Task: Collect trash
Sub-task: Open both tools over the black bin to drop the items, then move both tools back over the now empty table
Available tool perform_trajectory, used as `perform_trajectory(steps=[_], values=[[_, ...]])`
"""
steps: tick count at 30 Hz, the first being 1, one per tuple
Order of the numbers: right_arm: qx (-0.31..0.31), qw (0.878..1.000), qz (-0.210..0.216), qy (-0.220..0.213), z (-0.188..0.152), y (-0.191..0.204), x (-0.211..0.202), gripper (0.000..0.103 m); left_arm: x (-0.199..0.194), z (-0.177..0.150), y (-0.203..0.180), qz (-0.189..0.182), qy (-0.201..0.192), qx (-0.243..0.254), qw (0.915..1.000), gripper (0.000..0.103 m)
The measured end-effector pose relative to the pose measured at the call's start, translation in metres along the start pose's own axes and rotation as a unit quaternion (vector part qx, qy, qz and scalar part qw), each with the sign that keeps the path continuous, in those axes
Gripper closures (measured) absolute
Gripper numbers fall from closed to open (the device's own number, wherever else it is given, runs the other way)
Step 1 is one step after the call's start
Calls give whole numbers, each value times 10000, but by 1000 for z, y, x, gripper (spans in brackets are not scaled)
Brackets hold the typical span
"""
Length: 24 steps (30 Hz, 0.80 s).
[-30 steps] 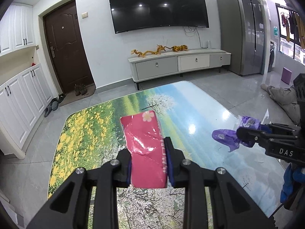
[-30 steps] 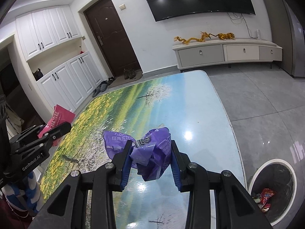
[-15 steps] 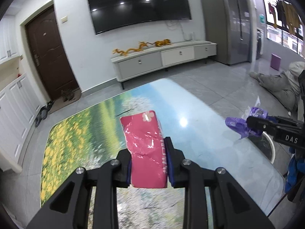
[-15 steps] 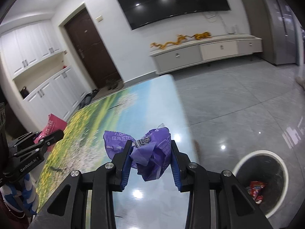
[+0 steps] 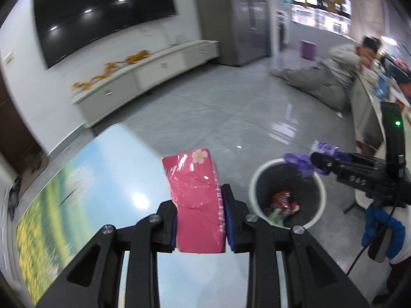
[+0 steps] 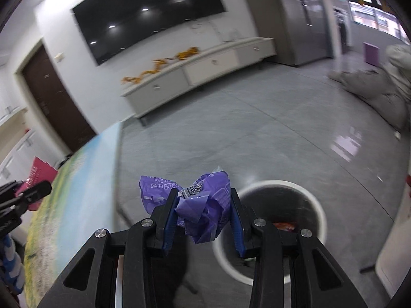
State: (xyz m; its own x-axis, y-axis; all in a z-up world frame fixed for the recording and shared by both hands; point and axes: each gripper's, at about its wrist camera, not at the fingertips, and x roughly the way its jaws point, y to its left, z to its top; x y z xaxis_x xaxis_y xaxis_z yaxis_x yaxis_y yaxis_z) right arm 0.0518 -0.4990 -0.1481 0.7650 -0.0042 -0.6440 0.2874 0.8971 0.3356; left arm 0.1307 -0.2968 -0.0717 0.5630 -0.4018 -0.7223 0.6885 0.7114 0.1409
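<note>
- Left gripper: clamped on the pink tissue pack. Pads press its two long sides; the far end with a flower print sticks out past the fingertips. Pack is carried above the far edge of the table.
- Pink tissue pack: soft rectangular block, glossy crinkled plastic film, white lettering down one side.
- Right gripper: clenched on the purple wrapper, which bulges out above and to the left of the blue pads.
- Purple wrapper: crumpled thin plastic, printed text and a barcode patch.
- Trash bin: round, white rim, dark liner, red and green scraps inside; on the grey tiled floor, just beyond and right of the purple wrapper.
</note>
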Motion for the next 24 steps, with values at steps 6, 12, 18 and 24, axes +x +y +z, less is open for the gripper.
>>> perform_trajectory(steps=[6,12,18,24], values=[[276,9986,-446,101,-6,-45,8,68,51,32,-51,-583,271,313,9974,76],[533,9960,-674,239,-7,-78,26,66,90,50,-87,-1032,524,325,9927,75],[689,9936,-785,433,-13,-104,46,53,123,60,-100,-1520,807,18,9851,51],[777,9914,-912,531,-17,-115,53,44,123,64,-100,-1601,795,-123,9838,50]])
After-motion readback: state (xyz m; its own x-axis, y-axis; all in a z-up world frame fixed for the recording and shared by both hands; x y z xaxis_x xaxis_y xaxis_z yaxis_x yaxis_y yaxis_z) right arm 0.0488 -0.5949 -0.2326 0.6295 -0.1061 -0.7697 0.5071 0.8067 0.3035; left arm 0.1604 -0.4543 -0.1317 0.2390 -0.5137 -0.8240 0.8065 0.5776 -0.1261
